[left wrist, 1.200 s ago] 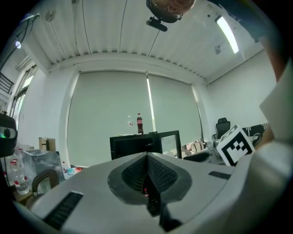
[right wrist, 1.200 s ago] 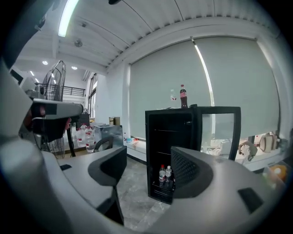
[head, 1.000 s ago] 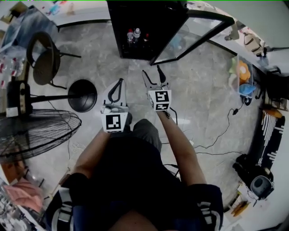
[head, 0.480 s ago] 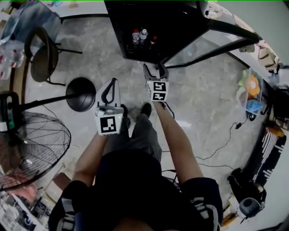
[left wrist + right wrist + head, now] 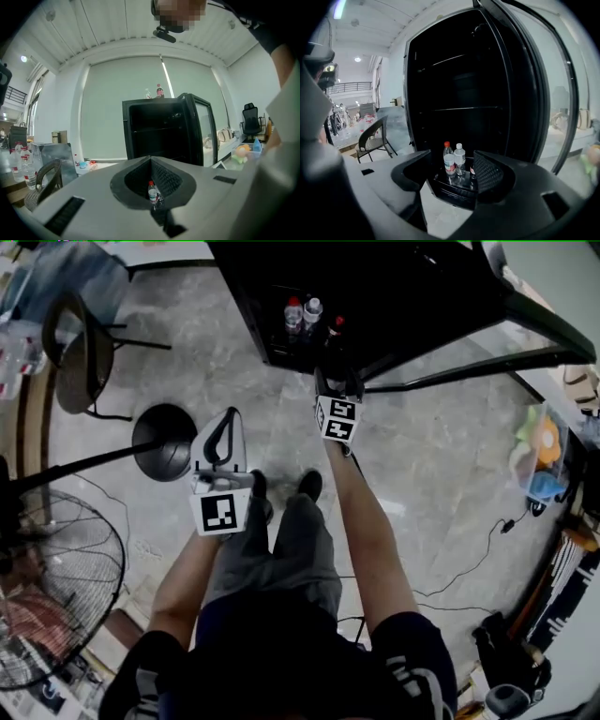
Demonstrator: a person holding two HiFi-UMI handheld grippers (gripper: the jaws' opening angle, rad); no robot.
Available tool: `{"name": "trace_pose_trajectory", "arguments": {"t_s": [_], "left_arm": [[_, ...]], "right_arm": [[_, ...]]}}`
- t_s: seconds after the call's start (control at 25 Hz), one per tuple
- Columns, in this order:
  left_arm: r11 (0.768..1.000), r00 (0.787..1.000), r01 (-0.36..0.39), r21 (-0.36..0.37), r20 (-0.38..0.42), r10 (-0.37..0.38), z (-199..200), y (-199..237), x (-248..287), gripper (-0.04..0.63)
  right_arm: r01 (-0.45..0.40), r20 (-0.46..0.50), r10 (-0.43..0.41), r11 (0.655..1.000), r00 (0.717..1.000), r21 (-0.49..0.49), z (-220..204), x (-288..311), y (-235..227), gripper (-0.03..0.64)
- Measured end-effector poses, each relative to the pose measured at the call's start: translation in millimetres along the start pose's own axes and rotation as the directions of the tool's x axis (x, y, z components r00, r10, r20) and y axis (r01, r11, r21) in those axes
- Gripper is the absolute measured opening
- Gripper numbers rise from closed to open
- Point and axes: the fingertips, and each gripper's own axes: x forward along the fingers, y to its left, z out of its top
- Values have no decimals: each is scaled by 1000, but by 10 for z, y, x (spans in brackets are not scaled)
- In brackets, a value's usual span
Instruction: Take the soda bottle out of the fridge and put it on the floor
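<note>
Less gap is noted between right gripper (image 5: 338, 382), jaws apart and empty, and fridge (image 5: 403, 277). Soda bottle (image 5: 336, 326) sits on fridge's bottom shelf; grasp judged next. Left gripper (image 5: 231, 414) jaws are together.

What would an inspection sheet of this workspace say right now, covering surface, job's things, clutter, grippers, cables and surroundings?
Surface: grey marbled floor; no bottle set on it.
Job's things: fridge with its door open; on its lowest shelf a red-capped clear bottle, a white-capped bottle and a dark bottle, probably the soda, partly behind a jaw.
Clutter: fan, round black stand base, chair.
Grippers: left gripper shut, empty; right gripper open, empty, pointed at the bottles.
Cables: one cable loose on the floor.
Surroundings: bin of toys by the wall.
</note>
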Motion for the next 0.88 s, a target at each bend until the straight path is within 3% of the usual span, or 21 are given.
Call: {"name": "trace_pose_trajectory", "arguments": {"t_s": [0.44,0.88], "left_arm": [[1000,1000,-19,-11,10,19,-878,246,351,25],[1000,1000,-20,2,1,20,-1549,402,503,25]], "right_arm": [[64,-11,-65,997,998,-30,-754,1153,-277,275],[173,0,-173,984,985,42,-1195,2002,-746,275]]}}
